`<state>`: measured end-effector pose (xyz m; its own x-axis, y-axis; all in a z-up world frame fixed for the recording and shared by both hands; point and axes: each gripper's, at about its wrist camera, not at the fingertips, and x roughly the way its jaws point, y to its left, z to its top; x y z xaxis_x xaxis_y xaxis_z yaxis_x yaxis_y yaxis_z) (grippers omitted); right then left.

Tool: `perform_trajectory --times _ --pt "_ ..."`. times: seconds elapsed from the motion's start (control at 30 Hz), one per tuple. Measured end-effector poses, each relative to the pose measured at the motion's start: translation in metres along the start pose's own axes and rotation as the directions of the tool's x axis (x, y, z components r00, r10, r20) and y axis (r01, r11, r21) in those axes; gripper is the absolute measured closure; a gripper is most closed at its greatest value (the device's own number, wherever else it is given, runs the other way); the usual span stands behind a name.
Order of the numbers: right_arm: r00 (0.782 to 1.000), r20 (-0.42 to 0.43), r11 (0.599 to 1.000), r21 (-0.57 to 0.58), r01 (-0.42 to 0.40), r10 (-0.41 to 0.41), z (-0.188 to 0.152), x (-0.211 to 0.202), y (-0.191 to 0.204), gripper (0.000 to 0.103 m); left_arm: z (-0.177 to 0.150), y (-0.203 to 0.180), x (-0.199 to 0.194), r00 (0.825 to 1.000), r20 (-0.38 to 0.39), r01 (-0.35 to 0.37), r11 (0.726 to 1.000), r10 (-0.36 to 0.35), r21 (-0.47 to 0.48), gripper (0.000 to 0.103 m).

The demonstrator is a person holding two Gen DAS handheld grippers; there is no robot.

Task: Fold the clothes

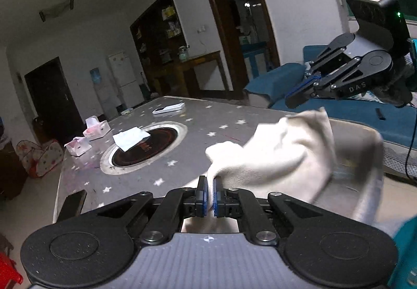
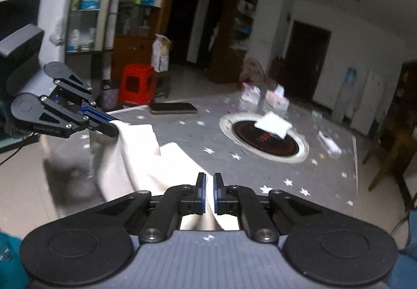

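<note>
Left gripper (image 1: 210,191), lower centre: jaws clamped on white garment (image 1: 273,156). Right gripper (image 2: 209,191) likewise pinches it, lower centre. Cloth hangs over grey starred table (image 1: 182,166).

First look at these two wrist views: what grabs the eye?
A white garment hangs stretched between the left gripper and right gripper, both jaws shut on its edge, lifted over a grey star-print table. Behind it, a round dark cooktop sits sunk in the table, a white cloth lying on it.
</note>
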<state>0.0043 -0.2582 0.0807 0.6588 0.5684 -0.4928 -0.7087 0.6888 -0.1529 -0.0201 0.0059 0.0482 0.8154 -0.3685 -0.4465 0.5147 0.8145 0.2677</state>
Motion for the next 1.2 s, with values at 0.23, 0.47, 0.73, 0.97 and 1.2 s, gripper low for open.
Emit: perform_trajectory --times 0.23,0.47,0.73,0.97,1.2 --pt "0.995 -0.094 0.992 0.124 -0.029 0.04 -0.018 0.048 -0.032 0.088 -0.009 0.02 0.059 0.994 -0.104 -0.019 1.0 0.02 0.009 0.099" --pt "0.984 -0.164 0.989 0.139 -0.05 0.072 -0.033 0.088 -0.042 0.068 -0.022 0.027 0.077 0.988 -0.156 -0.004 1.0 0.002 -0.014 0.098" --pt "0.965 -0.221 0.988 0.101 -0.118 0.138 -0.034 0.14 -0.043 0.068 -0.03 0.03 0.08 0.982 -0.188 -0.006 0.999 0.0 -0.032 0.098" --pt "0.968 -0.21 0.99 0.054 -0.131 0.14 -0.036 0.139 -0.036 0.099 -0.026 0.033 0.081 0.985 -0.174 -0.008 0.999 0.003 -0.031 0.098" --pt "0.992 -0.115 0.999 -0.017 0.049 -0.051 -0.018 0.112 -0.037 0.1 0.001 0.041 0.096 0.994 -0.098 -0.04 0.999 0.04 -0.004 0.098"
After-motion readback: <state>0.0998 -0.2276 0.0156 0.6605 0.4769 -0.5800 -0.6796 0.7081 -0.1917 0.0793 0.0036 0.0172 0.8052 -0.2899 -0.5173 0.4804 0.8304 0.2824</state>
